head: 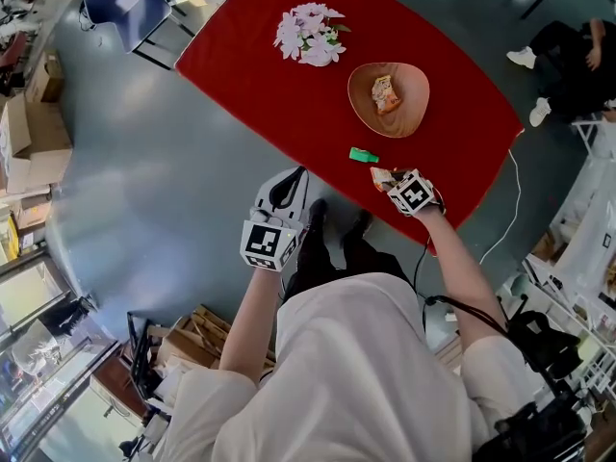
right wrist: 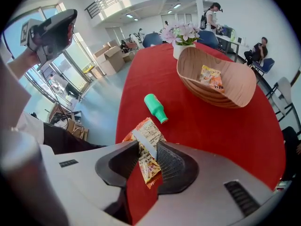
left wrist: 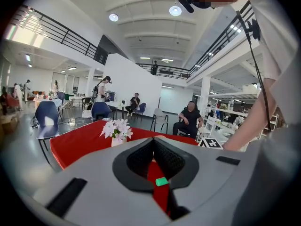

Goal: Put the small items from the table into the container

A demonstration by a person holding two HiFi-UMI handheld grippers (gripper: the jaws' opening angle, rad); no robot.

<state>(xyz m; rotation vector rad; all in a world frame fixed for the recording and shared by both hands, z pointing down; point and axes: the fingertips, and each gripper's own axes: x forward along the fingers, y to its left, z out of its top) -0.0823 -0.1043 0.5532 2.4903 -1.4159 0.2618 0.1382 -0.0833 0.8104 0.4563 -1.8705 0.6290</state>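
Right gripper (right wrist: 148,144) has its jaws clamped on a snack packet (right wrist: 148,130) just short of the wooden bowl (right wrist: 221,91), probably to carry it over. Left gripper (left wrist: 153,141), jaws closed and empty, waits farther from the bowl.

Readable text: none | snack packet (right wrist: 146,142): fine print on its label strip, illegible | marker cubes (head: 267,243): black-and-white square patterns, no lettering

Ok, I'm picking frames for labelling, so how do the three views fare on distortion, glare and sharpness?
Head view: strong fisheye bend, red table evenly lit, soft sheen on the grey floor. Left gripper view: dark round vignette, ceiling lamps blown out, a mosaic patch at the top. Right gripper view: edges curved, light even, snack packet in the right tongs crisp.
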